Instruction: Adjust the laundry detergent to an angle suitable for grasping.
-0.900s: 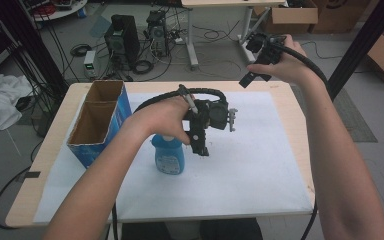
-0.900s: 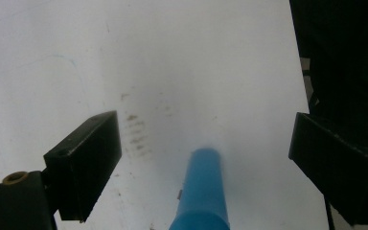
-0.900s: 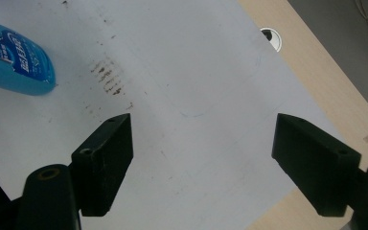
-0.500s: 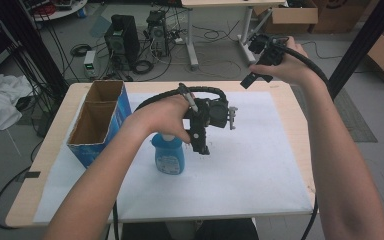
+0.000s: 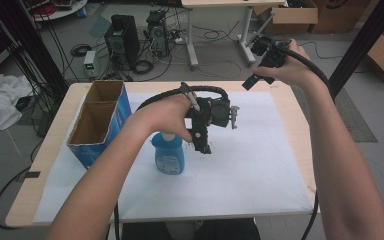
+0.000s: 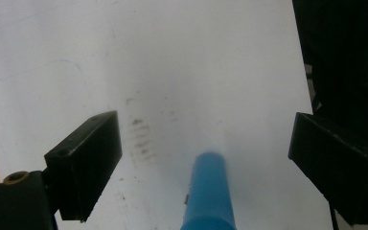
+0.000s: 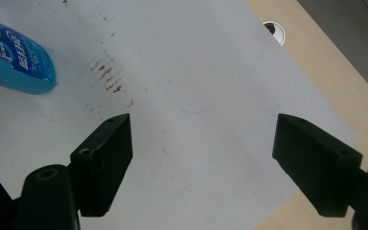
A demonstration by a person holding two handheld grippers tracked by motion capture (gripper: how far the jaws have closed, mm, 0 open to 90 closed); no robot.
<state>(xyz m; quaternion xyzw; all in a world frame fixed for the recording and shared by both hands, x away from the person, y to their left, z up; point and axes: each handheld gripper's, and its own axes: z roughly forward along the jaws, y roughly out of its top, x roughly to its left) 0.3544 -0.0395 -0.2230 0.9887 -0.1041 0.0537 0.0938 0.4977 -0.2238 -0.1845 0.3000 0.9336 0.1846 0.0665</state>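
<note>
Though 2 grippers, 1 bottle

Wooden table bears white sheet, bottle, box.

Left hand hides bottle top — label txt too small.

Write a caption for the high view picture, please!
Left gripper hovers open beside a blue bottle on the white sheet, right gripper raised over the table's far edge.
</note>
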